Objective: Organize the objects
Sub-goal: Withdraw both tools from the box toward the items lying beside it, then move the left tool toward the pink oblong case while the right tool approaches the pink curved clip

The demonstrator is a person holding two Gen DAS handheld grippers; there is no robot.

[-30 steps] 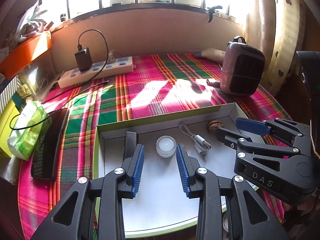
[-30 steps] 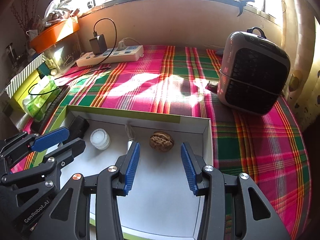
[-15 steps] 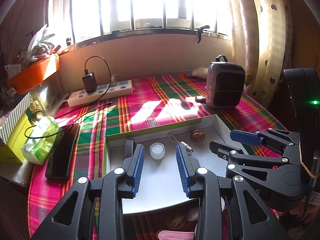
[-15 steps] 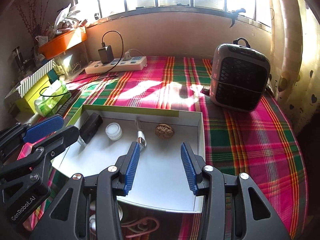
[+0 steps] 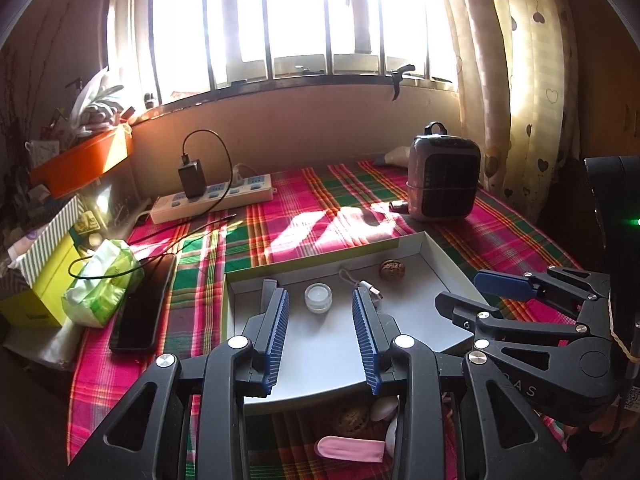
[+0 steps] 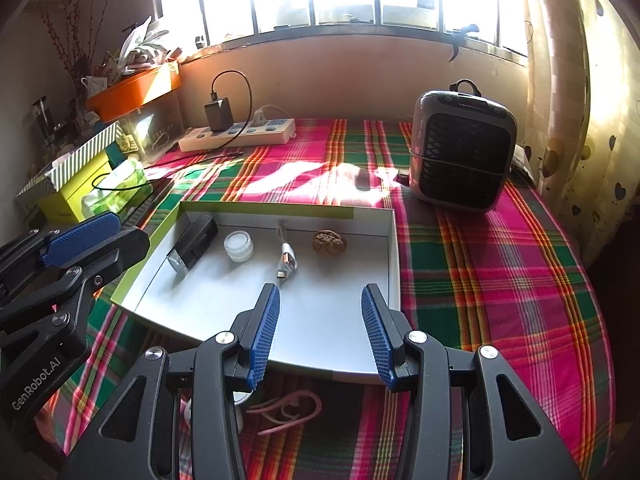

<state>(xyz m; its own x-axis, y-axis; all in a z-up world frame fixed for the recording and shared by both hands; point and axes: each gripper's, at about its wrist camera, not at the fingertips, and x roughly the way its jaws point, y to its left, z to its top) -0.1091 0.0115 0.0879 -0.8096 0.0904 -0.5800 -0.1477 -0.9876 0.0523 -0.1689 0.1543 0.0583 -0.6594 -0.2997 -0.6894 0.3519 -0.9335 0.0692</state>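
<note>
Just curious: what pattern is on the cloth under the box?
Pink, green and orange plaid tablecloth, clearest in the right wrist view.

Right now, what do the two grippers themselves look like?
Both are black skeletal plastic with silver screws and ribbed blue pads. The left gripper bears "GenRobot.AI" lettering, seen from the right wrist. The right gripper shows letters ending "AS" from the left wrist, with a tan cord beside it. No sleeves visible.
</note>
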